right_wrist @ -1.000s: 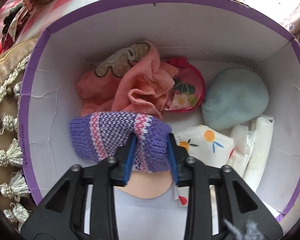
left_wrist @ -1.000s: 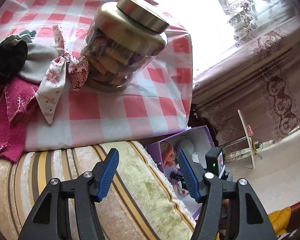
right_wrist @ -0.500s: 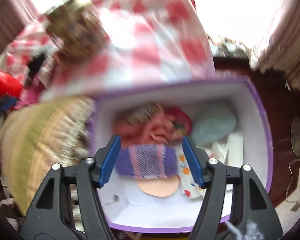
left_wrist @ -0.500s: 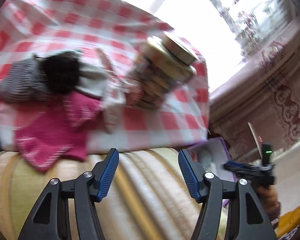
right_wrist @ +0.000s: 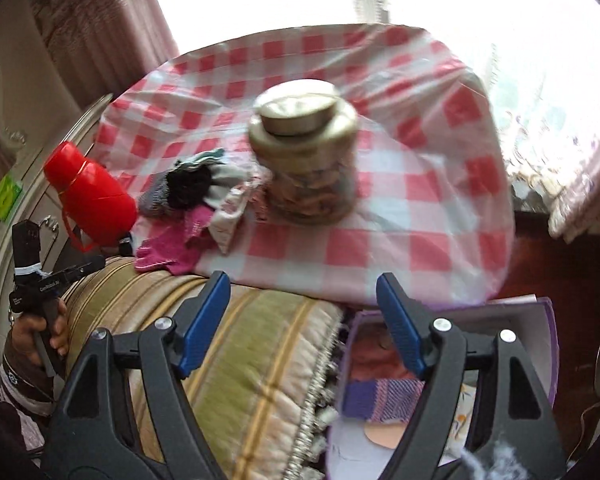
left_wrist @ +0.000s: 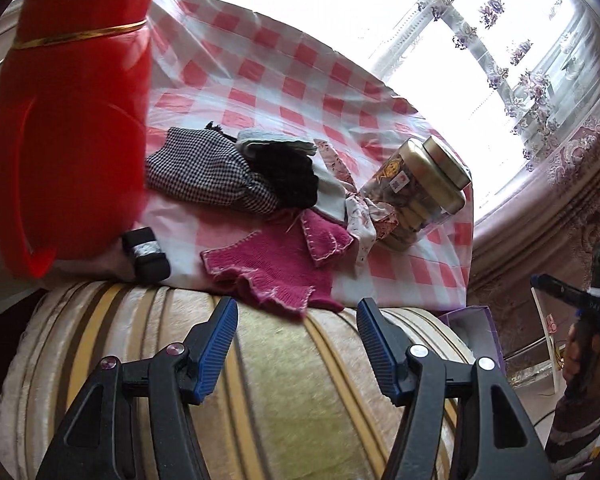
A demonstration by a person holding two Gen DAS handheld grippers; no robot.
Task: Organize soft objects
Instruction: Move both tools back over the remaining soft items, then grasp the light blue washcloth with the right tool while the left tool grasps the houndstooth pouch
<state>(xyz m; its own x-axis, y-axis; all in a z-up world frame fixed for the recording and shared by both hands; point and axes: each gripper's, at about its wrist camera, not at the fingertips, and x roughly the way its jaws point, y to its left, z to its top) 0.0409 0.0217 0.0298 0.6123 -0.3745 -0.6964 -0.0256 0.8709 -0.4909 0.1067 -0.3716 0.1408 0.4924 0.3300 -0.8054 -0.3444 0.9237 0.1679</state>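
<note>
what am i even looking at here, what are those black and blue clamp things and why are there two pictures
Those clamps are hand-held grippers, one in each of a person's hands, each with a wide-angle camera looking forward along its two blue-padded fingers. So there are two pictures, one per gripper.

The left gripper is open and empty, above a striped cushion. It looks at a checked tablecloth with a pile of soft things: a pink knit piece, a houndstooth cloth and something black and fuzzy. Beside them stand a gold-lidded jar and a red flask.

The right gripper has just been opening and holds nothing. Below it is a purple box with a purple striped knit inside. At the left edge of that view you can see the person's other hand on the left gripper's handle.
</note>
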